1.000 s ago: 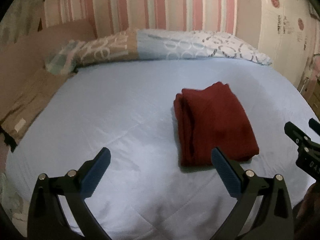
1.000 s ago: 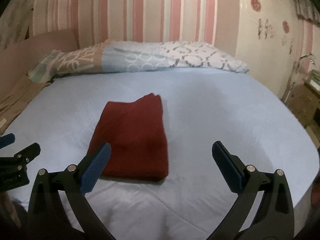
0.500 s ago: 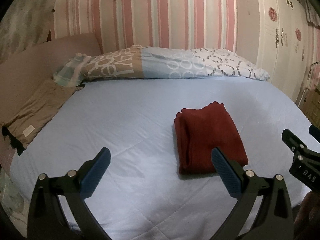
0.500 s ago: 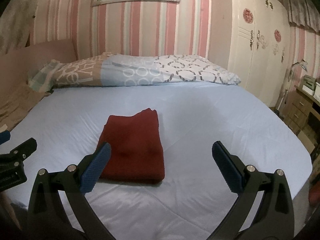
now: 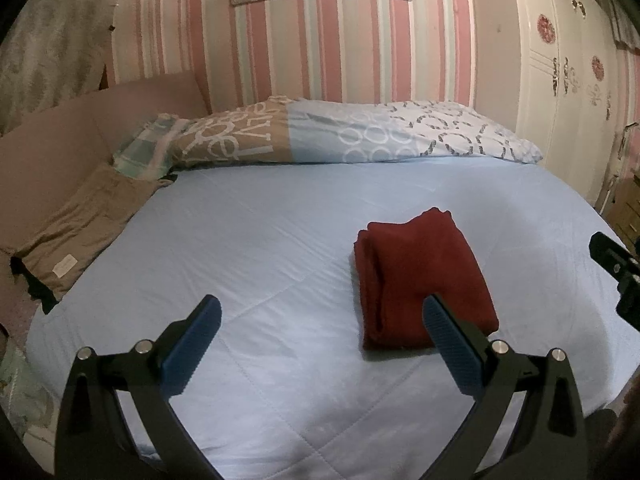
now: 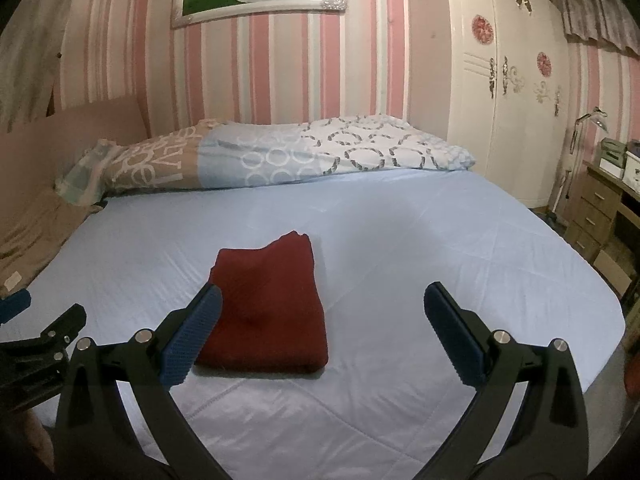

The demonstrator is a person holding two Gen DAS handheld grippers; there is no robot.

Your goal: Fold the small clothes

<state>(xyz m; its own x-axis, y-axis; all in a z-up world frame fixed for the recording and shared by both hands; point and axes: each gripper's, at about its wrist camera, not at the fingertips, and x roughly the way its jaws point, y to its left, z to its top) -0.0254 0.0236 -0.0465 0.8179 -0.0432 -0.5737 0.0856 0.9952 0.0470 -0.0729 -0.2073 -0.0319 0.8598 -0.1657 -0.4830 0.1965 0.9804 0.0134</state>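
Observation:
A dark red garment (image 5: pixel 420 276) lies folded into a neat rectangle on the light blue bed (image 5: pixel 260 240); it also shows in the right wrist view (image 6: pixel 268 308). My left gripper (image 5: pixel 320 344) is open and empty, held above the bed's near edge, with the garment just beyond its right finger. My right gripper (image 6: pixel 322 340) is open and empty, with the garment just beyond its left finger. Each gripper shows at the edge of the other's view, the right gripper in the left wrist view (image 5: pixel 616 268).
A patterned pillow (image 5: pixel 340 136) lies across the head of the bed. A tan garment (image 5: pixel 80 232) lies at the bed's left side against a brown headboard. A white wardrobe (image 6: pixel 512 92) and a wooden drawer unit (image 6: pixel 596 212) stand to the right.
Both grippers have drawn back and tilted up from the folded garment, so more of the wall and picture shows. The garment has not moved.

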